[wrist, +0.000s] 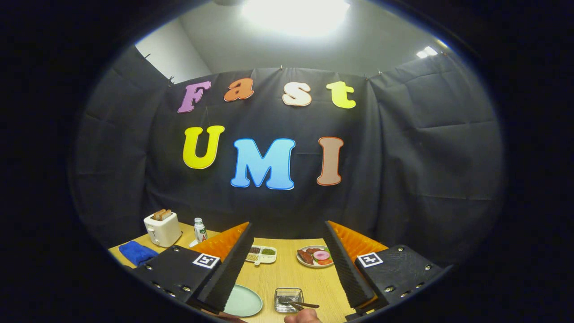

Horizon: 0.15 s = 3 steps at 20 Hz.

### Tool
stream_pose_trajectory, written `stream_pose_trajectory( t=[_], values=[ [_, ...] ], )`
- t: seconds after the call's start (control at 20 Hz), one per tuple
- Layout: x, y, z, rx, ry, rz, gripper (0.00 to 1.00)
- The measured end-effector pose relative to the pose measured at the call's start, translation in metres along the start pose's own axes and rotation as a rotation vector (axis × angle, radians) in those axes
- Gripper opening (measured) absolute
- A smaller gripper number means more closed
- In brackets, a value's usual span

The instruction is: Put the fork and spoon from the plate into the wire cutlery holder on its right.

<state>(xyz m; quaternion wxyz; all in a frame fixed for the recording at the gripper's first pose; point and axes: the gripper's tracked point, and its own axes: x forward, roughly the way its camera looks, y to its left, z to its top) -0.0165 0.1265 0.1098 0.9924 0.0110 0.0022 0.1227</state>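
Our largest thing in front is the wooden table (287,278), and we hold the gripper (287,287) high above its near end, tipped only a little downward, so most of what lies ahead is the booth wall. The fingers stand spread wide with nothing between the pads. Down between the fingertips, close to us, sits a pale green plate (242,301), and just to its right a small wire cutlery holder (288,299). Dark-handled cutlery (299,305) already lies at the holder, its long axis running out to the right past the rim; whether that is the fork, the spoon or both we cannot tell, and the part of the plate we see looks bare. A hand (302,316) shows at the near edge, just below the holder. So, as we judge it, the thing the next move turns on lies below and slightly ahead of the fingers, and we would have to drop and pitch down to reach it. Further off stand a toaster (162,229) with bread, a blue cloth (136,252), a plate of food (315,256), a divided dish (261,254) and a small bottle (200,230).
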Motion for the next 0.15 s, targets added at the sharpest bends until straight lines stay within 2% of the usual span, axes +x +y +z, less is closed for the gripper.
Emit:
stream_pose_trajectory(
  t=[0.15],
  values=[
    [0.0001,-0.0124,0.0016,-0.004,-0.017,0.005,0.96]
  ],
)
